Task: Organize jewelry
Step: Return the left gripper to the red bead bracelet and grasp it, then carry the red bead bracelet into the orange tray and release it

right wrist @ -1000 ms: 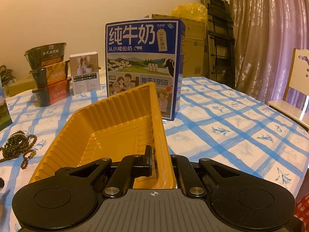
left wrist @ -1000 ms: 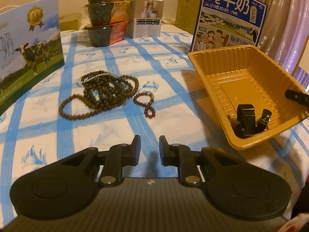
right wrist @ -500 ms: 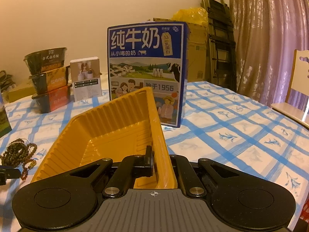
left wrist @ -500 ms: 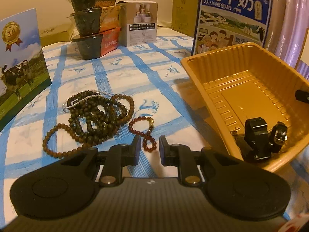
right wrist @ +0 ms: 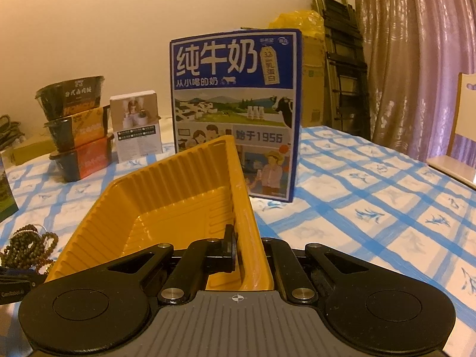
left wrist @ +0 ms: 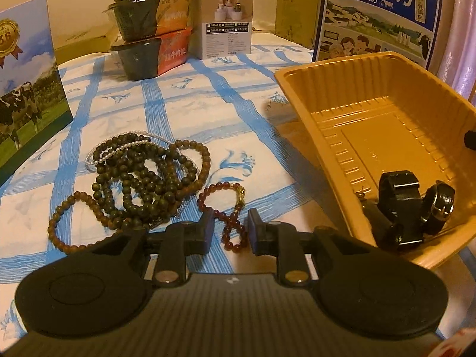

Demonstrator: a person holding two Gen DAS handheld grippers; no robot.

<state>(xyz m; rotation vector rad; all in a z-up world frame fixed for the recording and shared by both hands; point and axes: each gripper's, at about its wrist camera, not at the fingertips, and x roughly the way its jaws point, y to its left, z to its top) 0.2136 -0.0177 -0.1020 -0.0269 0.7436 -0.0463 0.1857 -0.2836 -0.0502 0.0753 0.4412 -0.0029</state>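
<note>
- Your left tool hangs low over the checked tabletop, its jaws part-way apart and opening, with the near end of the red bead bracelet lying between the fingertips, not yet pinched.
- Your right tool is clamped shut on the near wall of the yellow tray, tipping it up off the tabletop.
- The tray sits just to the right of the bracelet and already holds a black watch.
- The tangle of dark bead strands lies just left of the bracelet, towards the tabletop's left edge.
- To do this step well, come straight down, close on one run of red beads only, and stay clear of the dark strands so they are not dragged along.
- Hold the tray steady while you lift.
</note>
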